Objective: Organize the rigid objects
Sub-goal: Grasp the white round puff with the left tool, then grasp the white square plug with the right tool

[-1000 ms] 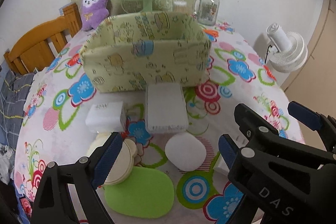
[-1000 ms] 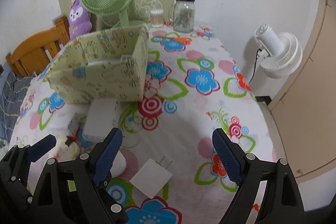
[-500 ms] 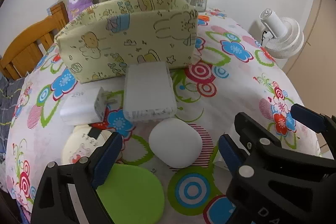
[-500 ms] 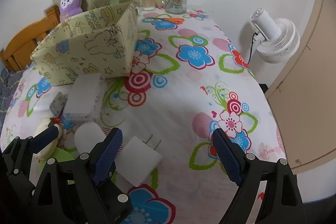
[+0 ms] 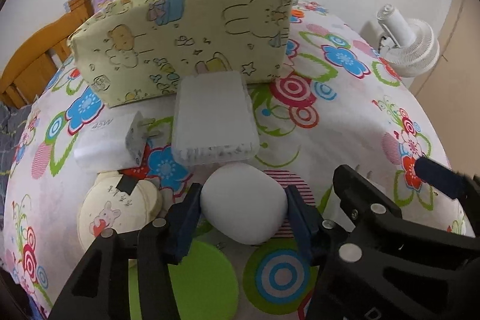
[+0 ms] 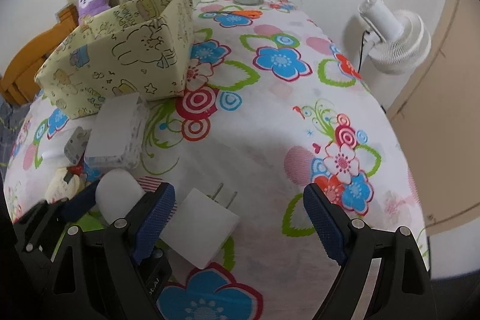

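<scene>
- Left edge of the desk, under a flower-print cloth: a white rectangular charger block marked "45W"; nearer the front edge, a cream round case with a cartoon rabbit and a flat lime-green disc, partly hidden by the gripper frame.
- Centre: the left gripper has just been closing, and its blue pads now sit against both sides of a smooth white egg-shaped pebble-like object, which rests on the desk near the front edge. Judgement: confirm a firm, centred pinch before lifting, since the rounded sides could slip.
- Behind it: a translucent white ribbed plastic box, then the pale-yellow cartoon-print storage bin, the likely destination; its interior is not visible.
- Right of centre: the right gripper stands wide apart, holding nothing, over a white square plug adapter with two prongs. Its left pad overlaps the adapter's edge; contact cannot be judged.
</scene>
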A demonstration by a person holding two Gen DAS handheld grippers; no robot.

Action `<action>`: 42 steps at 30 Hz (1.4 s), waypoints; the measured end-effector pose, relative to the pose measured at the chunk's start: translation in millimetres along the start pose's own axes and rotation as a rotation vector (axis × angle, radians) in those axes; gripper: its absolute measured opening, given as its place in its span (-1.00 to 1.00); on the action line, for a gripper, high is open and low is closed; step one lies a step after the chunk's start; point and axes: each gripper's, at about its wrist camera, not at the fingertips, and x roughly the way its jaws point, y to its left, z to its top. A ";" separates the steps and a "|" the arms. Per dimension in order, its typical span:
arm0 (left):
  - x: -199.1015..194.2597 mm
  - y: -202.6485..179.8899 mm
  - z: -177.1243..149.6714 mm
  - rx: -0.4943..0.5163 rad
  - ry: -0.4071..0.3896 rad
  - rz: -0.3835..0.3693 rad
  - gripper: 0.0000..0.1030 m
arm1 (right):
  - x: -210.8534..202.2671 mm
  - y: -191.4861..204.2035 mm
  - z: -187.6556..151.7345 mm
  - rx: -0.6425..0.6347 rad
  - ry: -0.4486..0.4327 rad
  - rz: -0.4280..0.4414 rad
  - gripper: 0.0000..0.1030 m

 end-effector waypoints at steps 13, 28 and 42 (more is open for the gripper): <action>-6.2 17.3 -8.8 0.031 -0.007 0.023 0.10 | 2.4 19.5 -10.0 0.032 0.013 -0.033 0.73; -11.8 27.7 -10.8 0.073 -0.002 -0.026 0.10 | 2.4 34.6 -14.2 0.074 0.028 -0.059 -0.08; -14.9 37.1 -8.1 0.061 -0.003 0.007 0.10 | 5.5 45.0 -9.2 0.067 0.024 0.003 -0.13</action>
